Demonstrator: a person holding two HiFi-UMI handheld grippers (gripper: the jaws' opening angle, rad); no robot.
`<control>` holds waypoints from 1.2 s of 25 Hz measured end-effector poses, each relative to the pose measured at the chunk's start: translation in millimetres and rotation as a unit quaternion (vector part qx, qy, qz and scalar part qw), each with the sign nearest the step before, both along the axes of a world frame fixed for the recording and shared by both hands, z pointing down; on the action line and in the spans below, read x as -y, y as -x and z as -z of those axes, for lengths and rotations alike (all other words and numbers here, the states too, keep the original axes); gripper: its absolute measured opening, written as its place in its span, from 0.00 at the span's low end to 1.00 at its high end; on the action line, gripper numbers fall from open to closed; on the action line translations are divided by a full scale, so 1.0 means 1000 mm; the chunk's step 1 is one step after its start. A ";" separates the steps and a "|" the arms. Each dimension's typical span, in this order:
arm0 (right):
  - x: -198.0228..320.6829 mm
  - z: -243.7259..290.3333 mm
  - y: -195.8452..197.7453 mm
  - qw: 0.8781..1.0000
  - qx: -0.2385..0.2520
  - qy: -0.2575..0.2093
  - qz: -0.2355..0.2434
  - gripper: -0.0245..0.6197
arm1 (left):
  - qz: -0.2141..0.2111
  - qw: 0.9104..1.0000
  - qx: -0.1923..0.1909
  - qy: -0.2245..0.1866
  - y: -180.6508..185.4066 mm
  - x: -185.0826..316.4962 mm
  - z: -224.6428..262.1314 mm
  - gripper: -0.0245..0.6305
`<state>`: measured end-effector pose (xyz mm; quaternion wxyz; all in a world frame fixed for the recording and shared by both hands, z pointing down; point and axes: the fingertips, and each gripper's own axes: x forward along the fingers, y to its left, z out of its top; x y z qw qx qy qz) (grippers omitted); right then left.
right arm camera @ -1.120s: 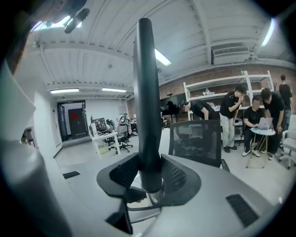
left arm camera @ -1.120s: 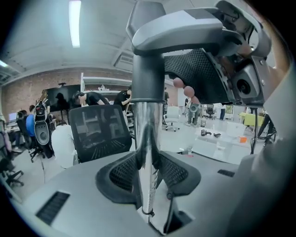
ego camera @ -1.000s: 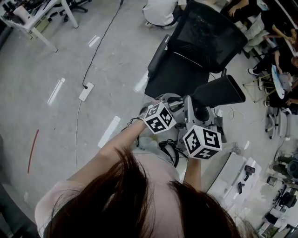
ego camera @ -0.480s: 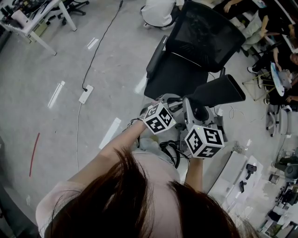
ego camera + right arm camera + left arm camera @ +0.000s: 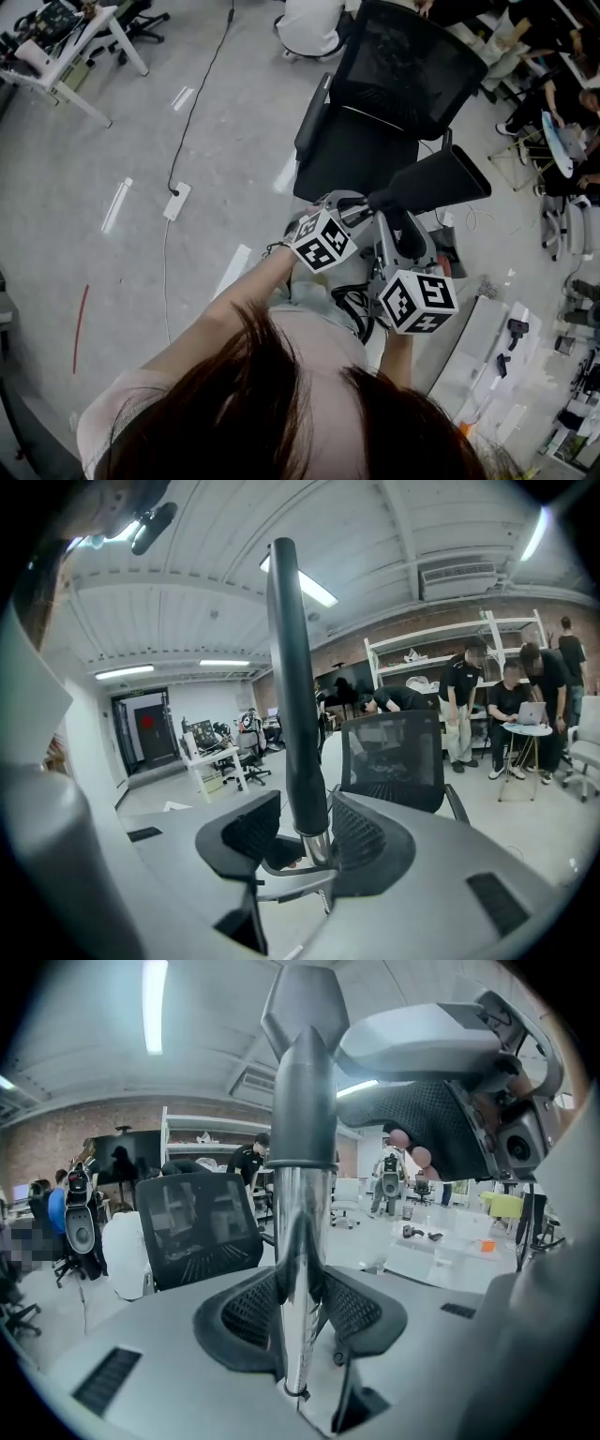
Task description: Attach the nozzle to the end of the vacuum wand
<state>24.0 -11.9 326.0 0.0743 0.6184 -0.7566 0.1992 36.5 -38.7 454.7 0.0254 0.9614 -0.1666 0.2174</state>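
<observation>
I hold the vacuum wand upright in front of me. Its chrome tube [image 5: 300,1269] stands between the left gripper's [image 5: 302,1312] jaws, which are shut on it. The dark nozzle [image 5: 305,1072] sits on the tube's top and flares upward. In the head view the nozzle's wide black mouth [image 5: 433,180] points right, above both marker cubes. The right gripper [image 5: 302,841] is shut on the nozzle's [image 5: 292,696] lower end, where it meets the chrome. In the head view the left gripper [image 5: 345,208] is just left of the right gripper [image 5: 401,230].
A black mesh office chair [image 5: 398,94] stands right behind the grippers. A power strip [image 5: 175,200] with its cable lies on the grey floor to the left. A white table [image 5: 473,352] with tools is at lower right. People stand near shelves [image 5: 487,705].
The right gripper's cube has slid down and right, away from the left cube. The nozzle's mouth has tilted slightly upward. The left gripper has stayed in place.
</observation>
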 end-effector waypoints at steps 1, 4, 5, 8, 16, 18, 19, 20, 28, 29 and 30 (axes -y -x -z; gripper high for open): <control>-0.004 0.001 0.001 1.000 0.001 -0.001 -0.008 0.30 | -0.002 1.000 0.000 0.000 0.002 -0.001 0.001 0.27; -0.016 0.009 0.006 0.999 0.002 -0.004 -0.033 0.30 | -0.005 1.000 -0.001 0.002 0.012 -0.002 0.007 0.27; -0.021 0.012 0.007 0.999 0.001 -0.005 -0.042 0.30 | -0.005 1.000 -0.001 0.003 0.016 -0.002 0.009 0.27; -0.035 0.017 0.007 0.997 0.001 -0.009 -0.071 0.30 | -0.009 1.000 -0.001 0.005 0.023 -0.005 0.012 0.27; -0.069 0.031 -0.006 0.989 0.004 -0.035 -0.141 0.30 | -0.019 1.000 -0.002 0.007 0.030 -0.016 0.016 0.27; -0.076 0.035 -0.012 0.988 0.002 -0.041 -0.149 0.30 | -0.018 1.000 -0.001 0.007 0.029 -0.018 0.016 0.27; -0.078 0.037 -0.013 0.988 -0.001 -0.044 -0.151 0.30 | -0.016 1.000 -0.001 0.007 0.030 -0.017 0.017 0.27; -0.080 0.037 -0.015 0.987 -0.004 -0.045 -0.153 0.30 | -0.014 1.000 -0.001 0.007 0.030 -0.017 0.016 0.27; -0.096 0.032 -0.041 0.990 -0.042 -0.053 -0.123 0.22 | 0.019 1.000 -0.008 -0.004 0.022 -0.024 0.012 0.27; -0.097 0.034 -0.044 0.990 -0.049 -0.055 -0.119 0.20 | 0.022 1.000 -0.008 -0.004 0.022 -0.025 0.012 0.27; -0.099 0.035 -0.047 0.990 -0.054 -0.058 -0.114 0.17 | 0.024 1.000 -0.008 -0.004 0.023 -0.026 0.012 0.27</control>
